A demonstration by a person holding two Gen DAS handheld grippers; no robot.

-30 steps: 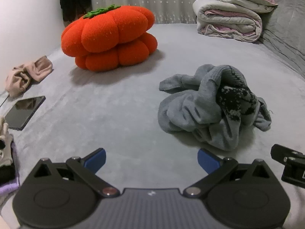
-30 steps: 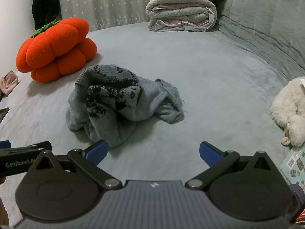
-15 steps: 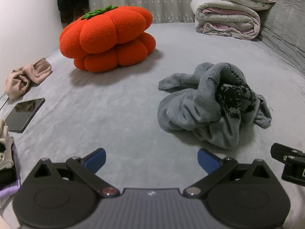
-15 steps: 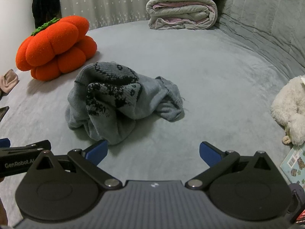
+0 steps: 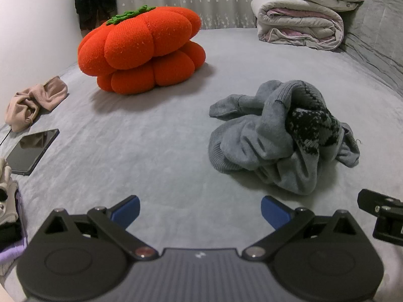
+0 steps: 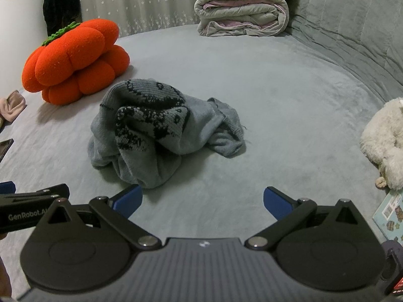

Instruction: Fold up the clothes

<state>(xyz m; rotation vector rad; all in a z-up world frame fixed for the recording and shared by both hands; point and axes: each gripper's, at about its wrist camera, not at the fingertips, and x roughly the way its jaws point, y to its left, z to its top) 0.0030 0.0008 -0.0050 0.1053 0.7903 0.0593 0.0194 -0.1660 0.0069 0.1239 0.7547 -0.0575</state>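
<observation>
A crumpled grey sweater with a black knitted pattern lies in a heap on the grey bed. In the right wrist view the same grey sweater sits just beyond and left of centre. My left gripper is open over bare bedding, short of the heap and to its left. My right gripper is open too, its left blue fingertip close to the sweater's near edge without touching it. Nothing is held.
An orange pumpkin cushion stands at the back left, a folded duvet with a pillow at the back right. A beige garment and a dark phone lie at the left. A white plush toy and a book sit at the right.
Both grippers have drifted slightly, with the sweater sitting a little lower and nearer in the right wrist view. Both stay open and the sweater has not been touched.
</observation>
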